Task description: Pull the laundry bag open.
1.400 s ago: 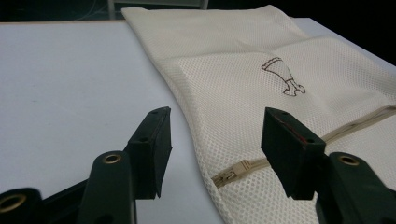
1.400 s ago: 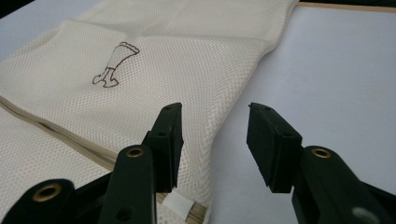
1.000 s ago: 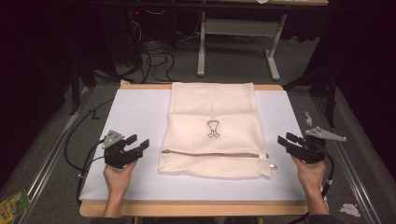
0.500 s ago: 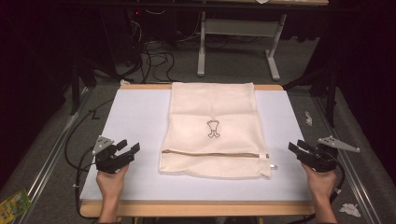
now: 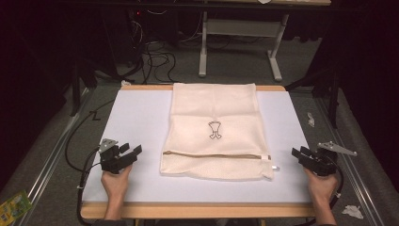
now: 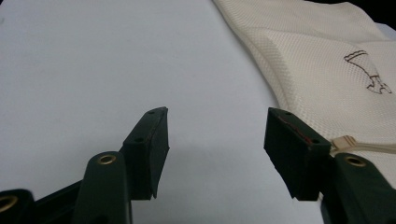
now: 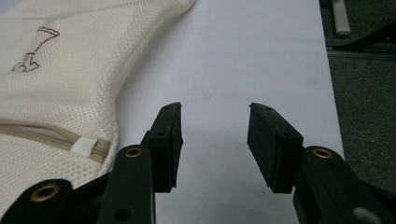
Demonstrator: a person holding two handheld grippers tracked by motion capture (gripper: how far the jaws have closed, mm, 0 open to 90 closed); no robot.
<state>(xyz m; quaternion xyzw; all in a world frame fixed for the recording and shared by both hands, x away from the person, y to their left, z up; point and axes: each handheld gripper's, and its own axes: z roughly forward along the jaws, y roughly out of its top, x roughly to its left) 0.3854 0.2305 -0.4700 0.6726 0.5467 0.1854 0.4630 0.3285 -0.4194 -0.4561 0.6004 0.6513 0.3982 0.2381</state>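
Observation:
A cream mesh laundry bag (image 5: 215,132) lies flat in the middle of the white table top (image 5: 136,117), with a tan zipper (image 5: 214,156) across its near end and a small dark logo (image 5: 214,130). My left gripper (image 5: 133,151) rests near the table's front left, open and empty, its jaws pointing toward the bag (image 6: 327,70). At the front right edge, my right gripper (image 5: 297,153) is open too, with nothing between its jaws; the bag's zipper end (image 7: 86,147) lies just to its left.
The table has a wooden rim (image 5: 197,210). Cables (image 5: 155,52) and a metal table frame (image 5: 240,33) stand on the dark floor behind. Crumpled scraps (image 5: 352,212) lie on the floor at right, and a green packet (image 5: 14,205) at left.
Both hands have drawn back toward the table's front edge and outward, away from the bag. Both grippers stay open.

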